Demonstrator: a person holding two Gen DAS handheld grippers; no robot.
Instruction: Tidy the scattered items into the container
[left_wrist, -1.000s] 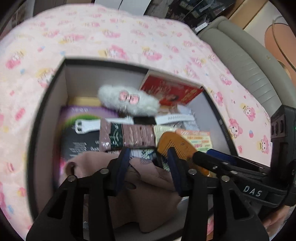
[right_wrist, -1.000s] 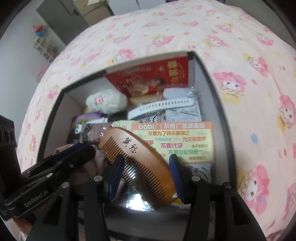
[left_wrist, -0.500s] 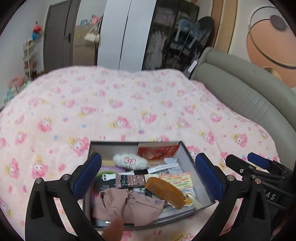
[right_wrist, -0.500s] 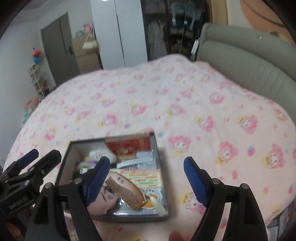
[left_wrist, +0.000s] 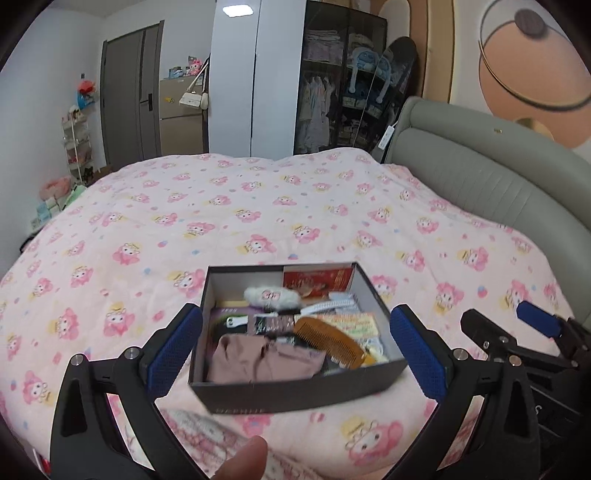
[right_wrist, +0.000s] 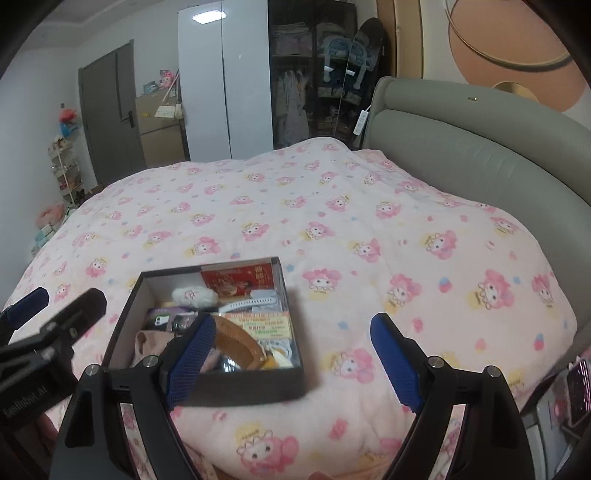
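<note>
A dark open box (left_wrist: 295, 395) (right_wrist: 240, 387) sits on the bed. In it lie a wooden comb (left_wrist: 328, 339) (right_wrist: 236, 343), a pink-brown cloth (left_wrist: 258, 358) (right_wrist: 151, 341), a white fluffy piece (left_wrist: 269, 295), a red card (left_wrist: 317, 280) and a white strap (left_wrist: 328, 304). My left gripper (left_wrist: 295, 314) hangs above and in front of the box, open wide and holding nothing. My right gripper (right_wrist: 293, 321) is raised just right of the box, its jaws still opening with nothing between them. Each gripper shows in the other's view, the right gripper (left_wrist: 509, 325) and the left gripper (right_wrist: 55, 306).
The bed carries a pink quilt (left_wrist: 258, 221) with a cartoon print. A grey-green padded headboard (right_wrist: 480, 147) curves along the right. A wardrobe (left_wrist: 332, 74), a door (left_wrist: 129, 96) and a small shelf rack stand beyond the far edge. A fingertip (left_wrist: 240, 458) shows at the bottom.
Both grippers opened wide and lifted up and back out of the box. The comb and the cloth stayed lying inside it.
</note>
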